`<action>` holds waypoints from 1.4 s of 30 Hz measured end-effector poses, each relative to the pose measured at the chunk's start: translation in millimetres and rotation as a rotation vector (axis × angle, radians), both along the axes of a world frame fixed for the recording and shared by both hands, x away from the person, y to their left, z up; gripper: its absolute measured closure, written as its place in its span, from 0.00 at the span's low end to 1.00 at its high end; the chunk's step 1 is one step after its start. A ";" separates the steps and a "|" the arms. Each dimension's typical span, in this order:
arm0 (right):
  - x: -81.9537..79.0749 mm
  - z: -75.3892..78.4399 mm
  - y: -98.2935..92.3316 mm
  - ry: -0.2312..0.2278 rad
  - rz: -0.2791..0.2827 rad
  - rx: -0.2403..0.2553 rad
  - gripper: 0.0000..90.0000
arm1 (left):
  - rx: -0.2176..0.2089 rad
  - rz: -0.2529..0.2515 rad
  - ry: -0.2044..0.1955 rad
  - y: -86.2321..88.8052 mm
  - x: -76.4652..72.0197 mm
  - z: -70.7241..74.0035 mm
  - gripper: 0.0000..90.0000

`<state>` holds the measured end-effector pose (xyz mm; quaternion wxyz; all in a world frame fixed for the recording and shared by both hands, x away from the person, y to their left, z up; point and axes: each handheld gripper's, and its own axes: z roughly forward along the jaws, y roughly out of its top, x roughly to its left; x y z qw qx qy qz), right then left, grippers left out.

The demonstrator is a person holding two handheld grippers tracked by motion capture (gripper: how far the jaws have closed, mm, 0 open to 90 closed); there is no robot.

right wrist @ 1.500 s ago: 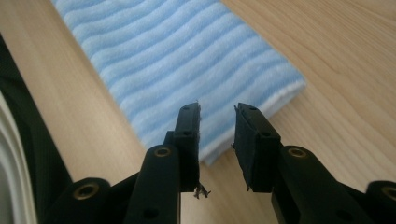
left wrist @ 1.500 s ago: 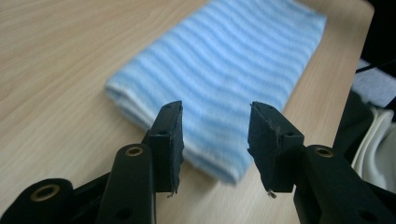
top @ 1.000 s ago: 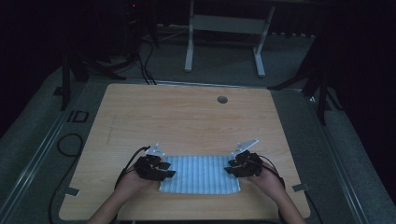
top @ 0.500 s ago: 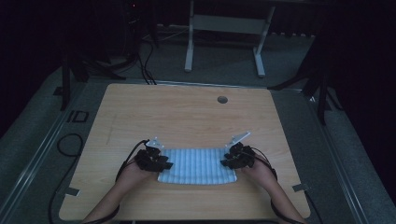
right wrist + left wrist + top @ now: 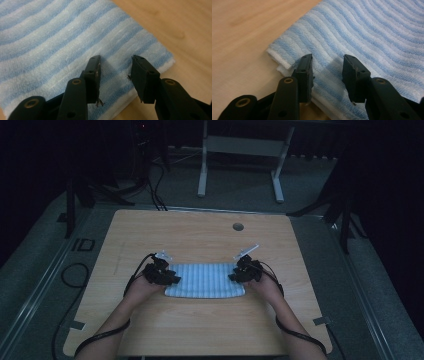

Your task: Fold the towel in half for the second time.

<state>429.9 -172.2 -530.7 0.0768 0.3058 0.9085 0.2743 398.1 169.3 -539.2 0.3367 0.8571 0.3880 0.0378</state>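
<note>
I had the blue-and-white striped towel lying folded on the near half of the wooden table, one gripper at each short end. My left gripper hovered over its left corner with jaws apart, gripping nothing; my right gripper was likewise open over the opposite corner. I judged this symmetric placement suited a two-handed fold or lift. Nothing stood in the way; a cable hole sat well beyond.
</note>
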 end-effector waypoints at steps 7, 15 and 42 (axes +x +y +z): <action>18.0 -1.5 8.0 -0.008 -0.030 0.016 0.64 | -0.033 0.046 0.000 11.1 23.3 -2.7 0.66; 40.2 0.5 17.7 0.007 -0.044 -0.009 0.62 | -0.014 0.077 -0.002 13.1 39.0 -1.5 0.66; 16.5 7.9 -8.5 -0.026 -0.002 0.183 0.14 | -0.087 0.066 -0.032 30.1 -11.5 8.7 0.08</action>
